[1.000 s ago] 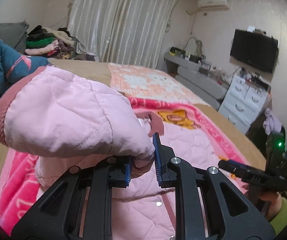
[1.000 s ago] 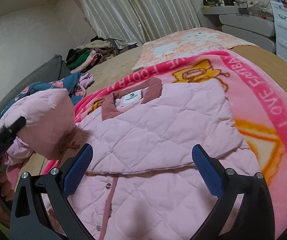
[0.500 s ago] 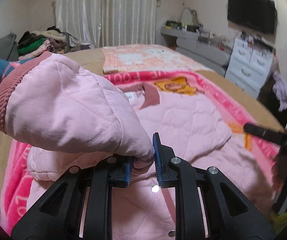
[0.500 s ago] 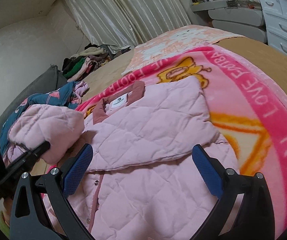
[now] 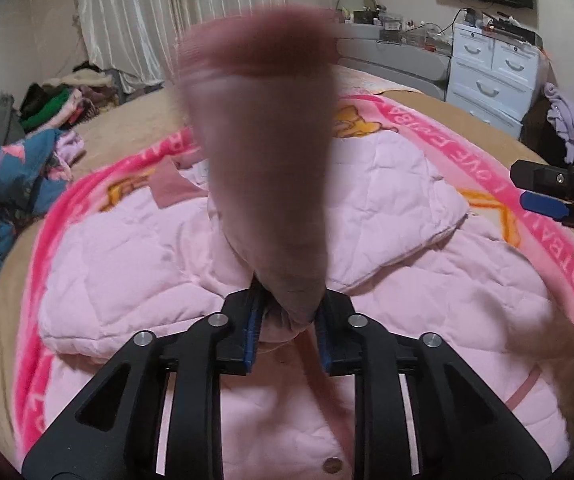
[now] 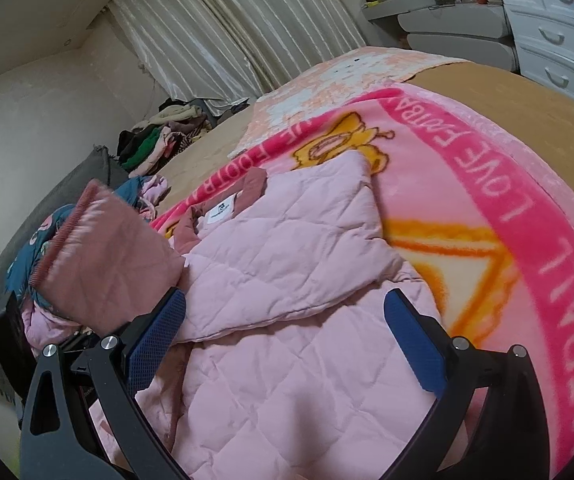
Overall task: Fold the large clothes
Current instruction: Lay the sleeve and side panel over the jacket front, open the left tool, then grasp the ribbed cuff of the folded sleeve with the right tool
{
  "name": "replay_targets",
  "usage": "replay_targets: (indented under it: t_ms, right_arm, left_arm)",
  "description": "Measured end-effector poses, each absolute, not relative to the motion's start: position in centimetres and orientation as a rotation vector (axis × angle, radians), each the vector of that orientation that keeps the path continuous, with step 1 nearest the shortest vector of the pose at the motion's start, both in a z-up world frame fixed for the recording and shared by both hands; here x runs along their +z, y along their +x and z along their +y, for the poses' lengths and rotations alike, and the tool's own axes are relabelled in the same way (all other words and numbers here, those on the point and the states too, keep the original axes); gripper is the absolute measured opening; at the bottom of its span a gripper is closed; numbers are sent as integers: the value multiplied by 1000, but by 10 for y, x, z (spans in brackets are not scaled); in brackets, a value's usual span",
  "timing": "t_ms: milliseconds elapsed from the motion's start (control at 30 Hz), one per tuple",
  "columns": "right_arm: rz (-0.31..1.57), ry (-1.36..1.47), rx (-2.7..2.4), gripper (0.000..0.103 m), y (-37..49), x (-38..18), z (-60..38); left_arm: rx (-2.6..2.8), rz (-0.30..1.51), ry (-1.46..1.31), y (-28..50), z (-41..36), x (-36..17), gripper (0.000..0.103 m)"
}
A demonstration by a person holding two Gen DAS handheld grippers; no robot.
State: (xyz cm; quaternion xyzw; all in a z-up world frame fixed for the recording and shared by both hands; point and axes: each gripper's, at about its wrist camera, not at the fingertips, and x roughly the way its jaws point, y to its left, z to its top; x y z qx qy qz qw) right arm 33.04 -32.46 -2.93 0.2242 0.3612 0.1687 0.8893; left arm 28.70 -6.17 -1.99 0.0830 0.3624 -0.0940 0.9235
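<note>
A pink quilted jacket (image 5: pixel 387 208) (image 6: pixel 287 280) lies spread on a pink blanket on the bed, collar away from me, its right side folded over. My left gripper (image 5: pixel 287 324) is shut on the jacket's left sleeve (image 5: pixel 263 140), which stands up blurred in front of the lens; in the right wrist view the sleeve (image 6: pixel 103 264) with its darker ribbed cuff hangs at the left. My right gripper (image 6: pixel 283 344) is open and empty above the jacket's lower front, and it shows at the right edge of the left wrist view (image 5: pixel 547 200).
The pink cartoon blanket (image 6: pixel 527 184) covers the tan bed (image 6: pixel 547 100). A blue patterned garment (image 5: pixel 3 184) lies at the left. A pile of clothes (image 5: pixel 59 100) sits at the back left. White drawers (image 5: pixel 495 76) stand at the right.
My left gripper has swung the held sleeve up and over toward the jacket's middle, so it now blurs across the lens. The right gripper has stayed open over the jacket.
</note>
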Motion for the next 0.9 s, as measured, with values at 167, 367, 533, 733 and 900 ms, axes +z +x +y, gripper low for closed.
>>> replay_targets:
  t_ms: [167, 367, 533, 733, 900]
  right_arm:
    - [755, 478, 337, 99, 328, -32, -332]
    - [756, 464, 341, 99, 328, -31, -331]
    - [783, 446, 364, 99, 331, -31, -321]
    - [829, 427, 417, 99, 336, -34, -294]
    - [886, 404, 454, 99, 341, -43, -266]
  left_arm:
    - [-213, 769, 202, 285, -72, -30, 31]
    - [-246, 801, 226, 277, -81, -40, 57]
    - [-277, 841, 186, 266, -71, -40, 79]
    - [-256, 829, 110, 260, -34, -23, 92]
    - [-159, 797, 33, 270, 11, -6, 94]
